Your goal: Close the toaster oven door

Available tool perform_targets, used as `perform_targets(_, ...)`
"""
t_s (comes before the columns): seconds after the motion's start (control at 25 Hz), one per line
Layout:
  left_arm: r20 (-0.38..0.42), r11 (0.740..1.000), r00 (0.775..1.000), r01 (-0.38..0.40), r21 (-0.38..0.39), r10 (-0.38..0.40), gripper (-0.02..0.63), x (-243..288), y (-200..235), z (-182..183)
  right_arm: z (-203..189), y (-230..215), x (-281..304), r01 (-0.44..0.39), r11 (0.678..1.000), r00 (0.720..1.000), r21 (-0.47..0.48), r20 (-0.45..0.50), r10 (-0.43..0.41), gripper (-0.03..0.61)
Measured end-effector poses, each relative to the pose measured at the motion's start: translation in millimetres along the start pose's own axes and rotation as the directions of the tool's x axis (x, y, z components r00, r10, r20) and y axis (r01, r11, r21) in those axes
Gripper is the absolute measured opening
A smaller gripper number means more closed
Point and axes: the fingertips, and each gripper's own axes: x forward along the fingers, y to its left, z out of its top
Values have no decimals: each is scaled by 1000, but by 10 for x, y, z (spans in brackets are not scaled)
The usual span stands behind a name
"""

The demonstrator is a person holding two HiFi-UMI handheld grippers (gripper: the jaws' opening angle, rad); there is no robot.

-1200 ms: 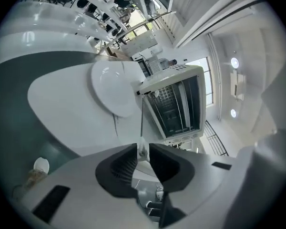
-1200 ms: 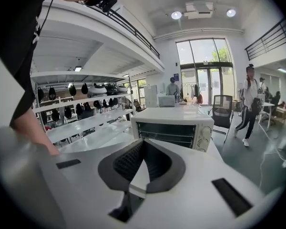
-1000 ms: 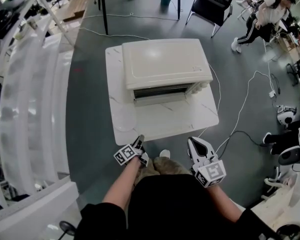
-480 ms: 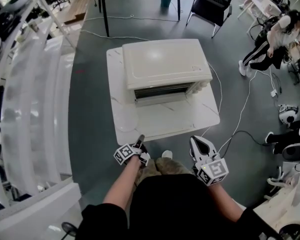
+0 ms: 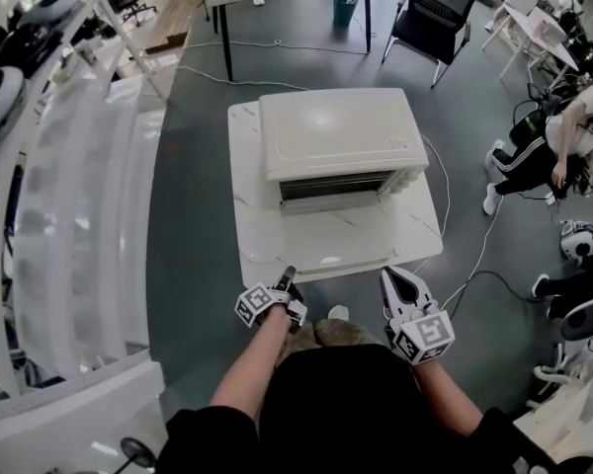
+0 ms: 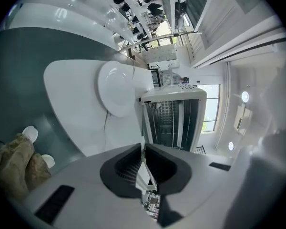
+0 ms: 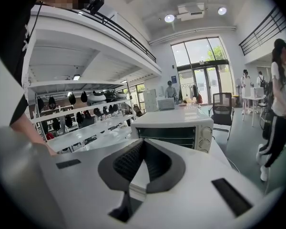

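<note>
One cream-white, box-shaped toaster oven (image 5: 338, 131) stands on a low white marble-patterned table (image 5: 321, 243). It is set back against the far edge, nearer the far right corner, with its front turned to the near edge. That front is a dark panel in a pale frame. A wire rack (image 6: 169, 104) shows in the dark, and round cream knobs (image 7: 206, 133) sit at the panel's right end.

Bare tabletop lies between the oven and both tools. The left gripper (image 5: 290, 271) hovers at the table's near edge, pointing at the oven's front; its jaws are closing, tips all but together, with nothing between them. The right gripper (image 5: 386, 274) hovers at the same edge, toward the near right corner and well apart from the oven, its jaws together and empty.

How the oven's door (image 5: 331, 201) stands is hard to make out. From above, only a narrow pale strip shows under the dark slot. In both gripper views the gripper's own grey body covers the lower front. The left gripper view lies turned on its side. The person's dark clothing (image 5: 336, 403) hides the floor at the bottom of the head view.
</note>
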Motion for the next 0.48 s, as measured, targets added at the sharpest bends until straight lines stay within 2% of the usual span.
perform_targets(0.2,18,1000,1000,15,-26,-14,43,-23,-119,29,74,67,44,-26,1000,1000,-14,16,27,20)
perform_targets(0.36,52,997,998,38,-68,-35,43,-16,-189,59,101,46,53,-14,1000,1000,-20,23,14,20)
perform_targets(0.48,85,995,995,62,-72,-56,43,-37,-346,107,150,47,73,-16,999,999,-28,33,17,20)
